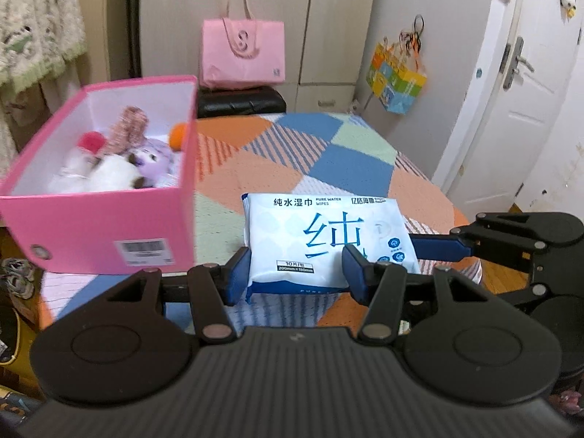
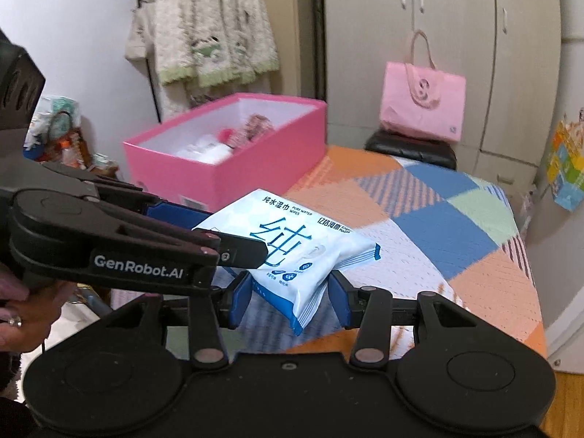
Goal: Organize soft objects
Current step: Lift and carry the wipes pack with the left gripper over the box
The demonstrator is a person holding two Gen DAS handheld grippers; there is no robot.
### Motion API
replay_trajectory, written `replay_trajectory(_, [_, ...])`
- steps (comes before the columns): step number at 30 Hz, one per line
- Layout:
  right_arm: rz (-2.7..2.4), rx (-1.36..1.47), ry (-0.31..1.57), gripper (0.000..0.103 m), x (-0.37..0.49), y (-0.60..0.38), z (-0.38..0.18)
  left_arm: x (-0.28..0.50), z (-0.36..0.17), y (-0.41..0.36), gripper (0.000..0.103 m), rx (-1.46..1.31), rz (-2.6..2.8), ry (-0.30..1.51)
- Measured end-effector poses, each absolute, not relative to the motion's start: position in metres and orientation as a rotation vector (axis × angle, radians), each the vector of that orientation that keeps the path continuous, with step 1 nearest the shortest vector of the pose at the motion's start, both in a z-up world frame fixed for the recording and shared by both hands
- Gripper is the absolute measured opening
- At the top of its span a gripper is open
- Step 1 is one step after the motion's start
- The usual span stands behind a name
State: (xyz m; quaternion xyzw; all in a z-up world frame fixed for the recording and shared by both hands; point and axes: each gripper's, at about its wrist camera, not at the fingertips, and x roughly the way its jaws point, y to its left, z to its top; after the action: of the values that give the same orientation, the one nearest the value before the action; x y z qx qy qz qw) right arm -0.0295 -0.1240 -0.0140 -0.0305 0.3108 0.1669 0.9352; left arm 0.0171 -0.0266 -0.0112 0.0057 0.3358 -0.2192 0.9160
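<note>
A white-and-blue pack of wet wipes (image 1: 325,233) (image 2: 303,252) hangs a little above the patchwork tablecloth (image 1: 350,168), held from two sides. My left gripper (image 1: 297,273) (image 2: 219,233) is shut on its near left part. My right gripper (image 2: 290,299) is shut on its other end, and in the left wrist view it reaches in from the right (image 1: 416,248). To the left stands an open pink box (image 1: 98,226) (image 2: 255,168) with plush toys (image 1: 109,171) inside, among them a white one and a purple one.
A pink tote bag (image 1: 242,54) sits on a black stool (image 1: 241,102) behind the table. A colourful bag (image 1: 396,80) hangs by a white door at right. A fluffy coat (image 2: 204,36) hangs behind the box. A person's hand (image 2: 22,310) holds the left gripper.
</note>
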Motion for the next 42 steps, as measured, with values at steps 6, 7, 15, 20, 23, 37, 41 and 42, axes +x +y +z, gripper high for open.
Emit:
replay_trajectory(6, [0.381,-0.12,0.549,0.052,-0.04,-0.095,0.013,-0.007,0.017,0.0,0.053,0.021,-0.401,0.587])
replay_trajectory(7, [0.388,-0.128,0.537,0.052,-0.04,-0.09,0.018,-0.008,0.022,0.006,0.053,0.021,-0.392,0.57])
replay_trajectory(15, [0.441,-0.164,0.479,0.052,-0.003,-0.05,0.046,0.009,0.053,0.047,0.052,0.02,-0.311,0.494])
replay_trajectory(20, [0.483,-0.151,0.475,0.052,0.035,-0.031,0.052,0.041,0.062,0.071,0.052,0.009,-0.26,0.494])
replay_trajectory(23, [0.504,-0.134,0.486,0.052,0.062,-0.021,0.053,0.066,0.063,0.083,0.052,-0.007,-0.24,0.508])
replay_trajectory(37, [0.592,-0.081,0.684,0.052,0.157,0.001,0.008,0.161,0.016,0.11,0.052,-0.053,-0.183,0.666])
replay_trajectory(41, [0.6,-0.086,0.732,0.054,0.166,0.004,-0.004,0.168,0.003,0.116,0.052,-0.062,-0.184,0.707])
replay_trajectory(42, [0.594,-0.099,0.734,0.054,0.166,0.006,-0.006,0.169,0.001,0.116,0.052,-0.055,-0.182,0.708])
